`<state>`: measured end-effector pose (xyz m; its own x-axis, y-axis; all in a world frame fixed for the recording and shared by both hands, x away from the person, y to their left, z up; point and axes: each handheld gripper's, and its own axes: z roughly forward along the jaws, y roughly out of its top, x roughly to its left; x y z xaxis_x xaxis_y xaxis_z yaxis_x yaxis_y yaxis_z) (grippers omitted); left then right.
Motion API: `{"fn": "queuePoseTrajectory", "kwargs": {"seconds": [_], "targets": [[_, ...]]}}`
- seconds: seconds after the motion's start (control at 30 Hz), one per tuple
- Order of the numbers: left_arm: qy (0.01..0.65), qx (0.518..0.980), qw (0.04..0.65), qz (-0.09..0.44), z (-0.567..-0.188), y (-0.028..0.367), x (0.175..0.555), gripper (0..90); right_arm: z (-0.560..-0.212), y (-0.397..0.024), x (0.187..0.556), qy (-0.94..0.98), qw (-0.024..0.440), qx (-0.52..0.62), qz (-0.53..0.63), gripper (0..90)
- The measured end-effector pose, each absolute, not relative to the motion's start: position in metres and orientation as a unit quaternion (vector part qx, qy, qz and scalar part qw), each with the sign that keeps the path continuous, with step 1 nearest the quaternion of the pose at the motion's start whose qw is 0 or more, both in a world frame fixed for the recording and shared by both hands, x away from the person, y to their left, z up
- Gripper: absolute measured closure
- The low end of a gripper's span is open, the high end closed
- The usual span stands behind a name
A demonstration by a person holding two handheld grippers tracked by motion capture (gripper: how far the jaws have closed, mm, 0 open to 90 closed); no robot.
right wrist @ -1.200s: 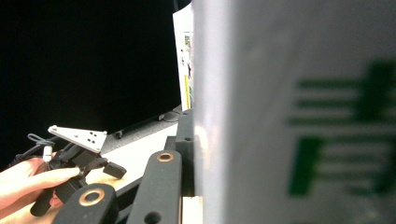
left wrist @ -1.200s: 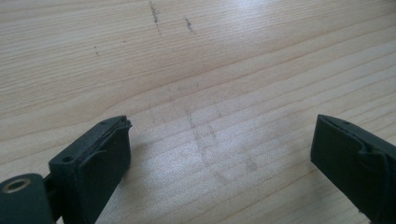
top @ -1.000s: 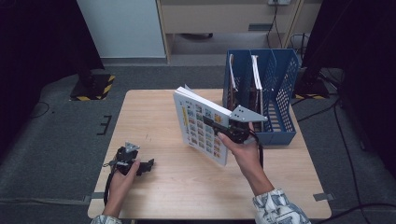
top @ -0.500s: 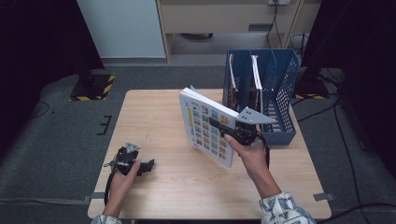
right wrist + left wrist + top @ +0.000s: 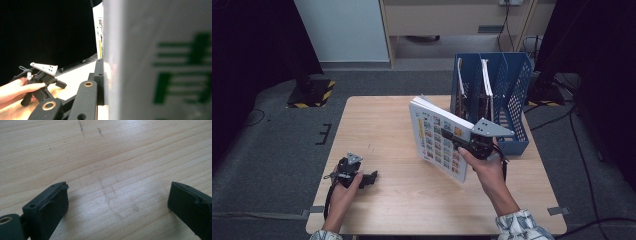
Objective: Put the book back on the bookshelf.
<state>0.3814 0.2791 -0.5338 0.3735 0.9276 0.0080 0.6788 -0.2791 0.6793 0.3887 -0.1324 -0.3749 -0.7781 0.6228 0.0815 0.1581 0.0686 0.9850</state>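
**Book held upright over the worktop, beside the blue file rack**

The right claw (image 5: 460,141) is clamped on a thick white book (image 5: 437,137) whose cover carries rows of small coloured pictures. The book stands nearly upright, tilted a little, with its picture cover facing left and toward the near edge. It is held over the right half of the wooden worktop (image 5: 377,125); whether its lower corner touches the wood cannot be told. In the right gripper view the book's grey back cover with green print (image 5: 160,62) sits hard against the inner face of the one black jaw that shows.

Just to the right of the book, at the far right corner of the worktop, stands a blue mesh file rack (image 5: 512,100) with upright compartments. Thin books or folders (image 5: 485,80) already stand in its left and middle compartments. The held book is just beside the rack's left wall, not inside it.

The left claw (image 5: 371,177) rests on the worktop near the near left corner, well apart from the book, the hand wrapped round its body. In the left gripper view its jaws stand wide apart over bare wood, with nothing between them.
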Motion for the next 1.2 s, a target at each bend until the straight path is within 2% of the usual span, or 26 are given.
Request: {"fn": "queuePoseTrajectory", "kwargs": {"seconds": [1.2], "targets": [[0.519, 0.77, 0.305, 0.21, -0.535, 0.279, 0.381, 1.8, -0.381, -0.177, 0.368, 0.7, 0.193, 0.293, 0.622, 73.8]]}}
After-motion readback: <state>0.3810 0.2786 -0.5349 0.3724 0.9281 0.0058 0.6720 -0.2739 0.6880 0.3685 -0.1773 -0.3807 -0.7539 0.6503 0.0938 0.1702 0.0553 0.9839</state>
